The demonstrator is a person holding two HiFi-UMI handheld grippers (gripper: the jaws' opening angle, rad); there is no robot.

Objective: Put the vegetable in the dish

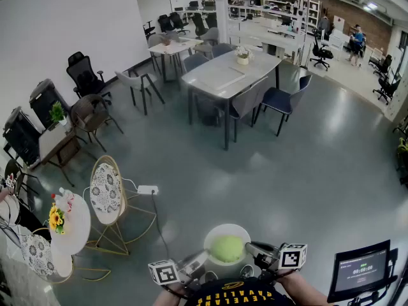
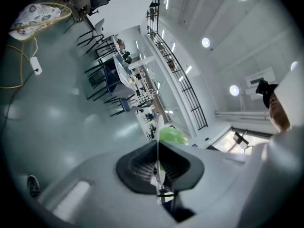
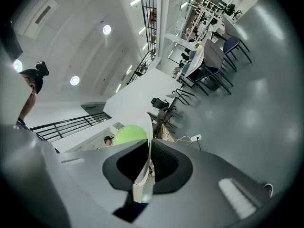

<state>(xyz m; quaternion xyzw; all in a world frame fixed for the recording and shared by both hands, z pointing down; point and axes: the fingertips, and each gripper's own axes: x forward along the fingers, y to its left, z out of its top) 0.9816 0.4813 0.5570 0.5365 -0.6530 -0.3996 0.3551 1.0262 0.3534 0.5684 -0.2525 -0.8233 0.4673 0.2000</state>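
A white dish is held up in the air close to the person's body, and a round green vegetable lies in it. My left gripper is shut on the dish's left rim. My right gripper is shut on its right rim. In the left gripper view the thin white dish rim runs edge-on between the dark pads, with the vegetable just beyond. The right gripper view has the same rim pinched between its pads, with the vegetable behind it.
Below lies a grey floor. A wire chair with a patterned cushion and a small round white table with flowers stand at the left, a power strip beside them. A grey table with chairs is farther off. A screen stands at the lower right.
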